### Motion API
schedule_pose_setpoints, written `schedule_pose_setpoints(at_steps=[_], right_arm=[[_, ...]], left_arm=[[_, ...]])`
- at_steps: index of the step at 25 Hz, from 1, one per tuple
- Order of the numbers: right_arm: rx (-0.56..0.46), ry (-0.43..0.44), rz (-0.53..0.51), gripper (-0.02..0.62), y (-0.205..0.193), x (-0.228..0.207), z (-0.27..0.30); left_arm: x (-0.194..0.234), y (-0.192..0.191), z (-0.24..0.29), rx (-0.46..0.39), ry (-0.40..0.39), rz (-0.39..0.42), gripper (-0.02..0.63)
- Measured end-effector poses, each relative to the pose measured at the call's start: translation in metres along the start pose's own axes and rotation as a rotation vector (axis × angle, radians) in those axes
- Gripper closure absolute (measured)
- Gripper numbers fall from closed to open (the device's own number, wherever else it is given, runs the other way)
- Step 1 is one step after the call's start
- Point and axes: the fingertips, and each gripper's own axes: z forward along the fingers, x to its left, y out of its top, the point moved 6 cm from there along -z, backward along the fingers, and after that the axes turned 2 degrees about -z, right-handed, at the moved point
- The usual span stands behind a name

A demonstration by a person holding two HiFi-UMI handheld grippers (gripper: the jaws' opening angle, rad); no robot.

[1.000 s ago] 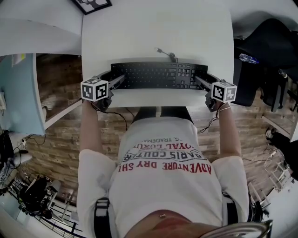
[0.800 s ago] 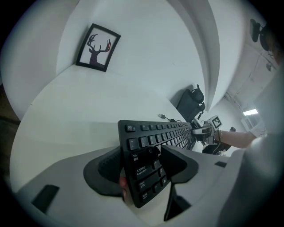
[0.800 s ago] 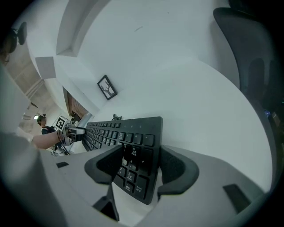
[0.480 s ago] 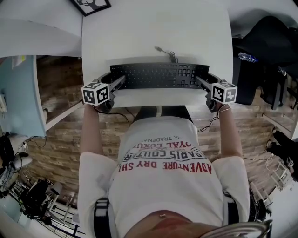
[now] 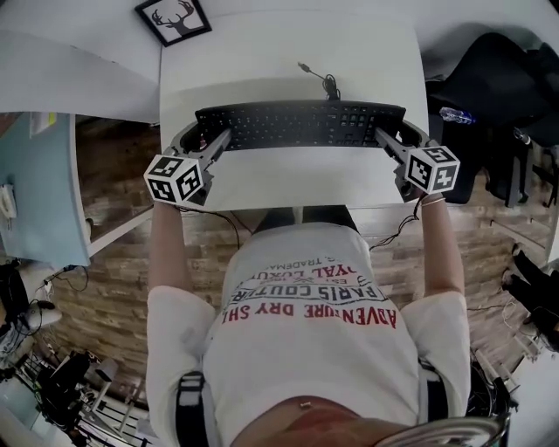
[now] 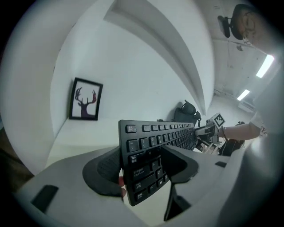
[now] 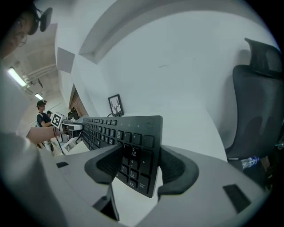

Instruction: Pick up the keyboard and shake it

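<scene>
A black keyboard hangs over the white table, held by both ends, its cable trailing onto the tabletop behind. My left gripper is shut on its left end; in the left gripper view the pads press either side of the keyboard at the gripper. On the right end my right gripper is shut too. The right gripper view has the keyboard edge-on, tilted, between the gripper's jaws.
A framed deer picture lies at the table's far left corner. A black chair and a water bottle are to the right of the table. A light blue panel stands at the left. Brick-patterned floor lies below.
Both grippers and the keyboard have moved away from the person toward the far side of the table; the keyboard looks larger, raised off the tabletop. Both grips are unchanged.
</scene>
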Motion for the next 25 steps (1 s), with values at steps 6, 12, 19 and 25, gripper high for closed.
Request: schedule_pose_setpoints(at_steps=[6, 12, 19, 25], right_arm=[[-0.148, -0.033, -0.096, 0.322, 0.063, 0.017, -0.021], [-0.292, -0.057, -0.185, 0.322, 0.118, 0.028, -0.05], [-0.476, -0.077, -0.307, 0.322, 0.169, 0.048, -0.092], [-0.638, -0.1, -0.39, 0.322, 0.179, 0.06, -0.116]], left_arm=[[-0.006, 0.066, -0.023, -0.158, 0.011, 0.12, 0.334], [-0.026, 0.127, -0.047, -0.331, 0.05, 0.263, 0.334], [-0.056, 0.18, -0.085, -0.498, 0.07, 0.393, 0.334], [-0.079, 0.2, -0.112, -0.62, 0.079, 0.498, 0.334]])
